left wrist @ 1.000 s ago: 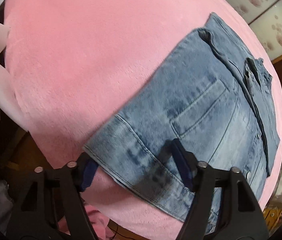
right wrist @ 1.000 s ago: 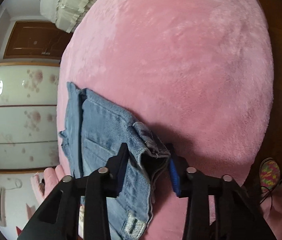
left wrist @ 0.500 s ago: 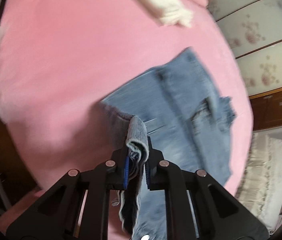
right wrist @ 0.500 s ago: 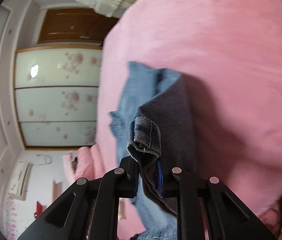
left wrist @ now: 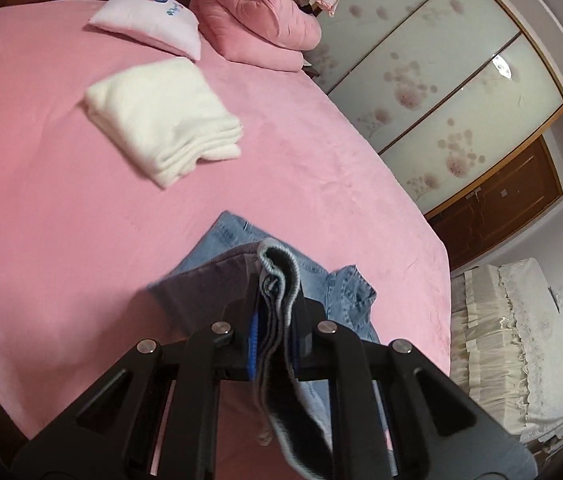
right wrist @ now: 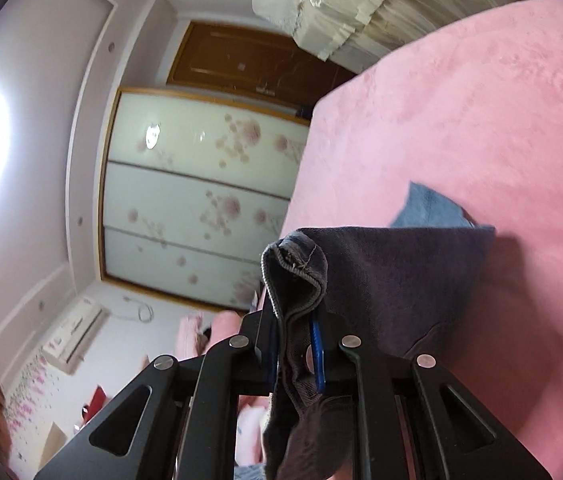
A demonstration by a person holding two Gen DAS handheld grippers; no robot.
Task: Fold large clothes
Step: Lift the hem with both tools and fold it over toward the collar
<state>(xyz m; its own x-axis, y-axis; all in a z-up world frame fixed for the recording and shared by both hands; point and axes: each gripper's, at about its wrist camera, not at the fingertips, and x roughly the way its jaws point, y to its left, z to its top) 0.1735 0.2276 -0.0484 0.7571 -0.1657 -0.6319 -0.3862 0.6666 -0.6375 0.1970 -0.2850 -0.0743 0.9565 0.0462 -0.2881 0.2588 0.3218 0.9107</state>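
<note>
Your left gripper (left wrist: 275, 312) is clamped on a bunched hem of the denim garment (left wrist: 333, 288), and your right gripper (right wrist: 295, 320) is pinched on another bunch of the same edge. Both closed down onto the cloth within the last second. From each set of jaws the lifted layer runs forward and down to the pink bed (left wrist: 61, 200), showing its dark inner side; the rest lies flat just beyond the fingertips (long axis pointing away from you). Both grips look equally placed for carrying the edge forward. The far hem is hidden under the raised flap. A folded white garment (left wrist: 161, 120) sits well beyond the left jaws.
</note>
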